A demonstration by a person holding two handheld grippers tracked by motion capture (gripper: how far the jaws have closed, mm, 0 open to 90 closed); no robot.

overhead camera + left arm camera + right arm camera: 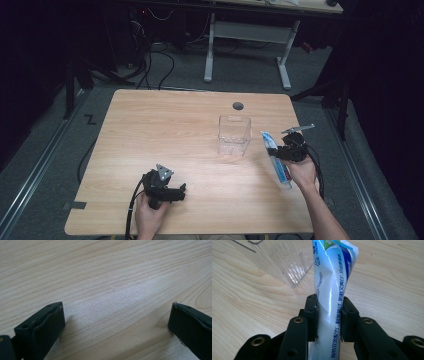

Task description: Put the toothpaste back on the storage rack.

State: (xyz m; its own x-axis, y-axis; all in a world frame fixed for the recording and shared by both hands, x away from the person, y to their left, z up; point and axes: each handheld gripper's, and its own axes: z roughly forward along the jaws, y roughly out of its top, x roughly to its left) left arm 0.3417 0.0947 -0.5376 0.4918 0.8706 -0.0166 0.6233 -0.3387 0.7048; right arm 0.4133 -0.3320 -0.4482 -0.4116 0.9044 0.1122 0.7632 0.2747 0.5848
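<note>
- Two hand-held grippers are shown above a wooden worktop (150, 125); the right hand-held gripper (283, 148) is clamped on a toothpaste tube (276, 159), while the left hand-held gripper (176, 192) is held low near the front edge with its jaws wide apart and nothing between them.
- In the right gripper view the toothpaste tube (332, 290) is seen pinched across its flat body, about midway along, with the crimped end pointing away from the hand-held gripper (329, 317).
- A clear plastic container (234, 134) is seen standing upright and open-topped just to the left of the tube, apart from it.
- Placement into the container is judged to be the likely aim.
- Risk one: the glossy, soft tube may be squeezed thin and slip or swing between the pads.
- Risk two: the light container may be knocked or tipped if its rim is struck by the long tube on entry at a slant.
</note>
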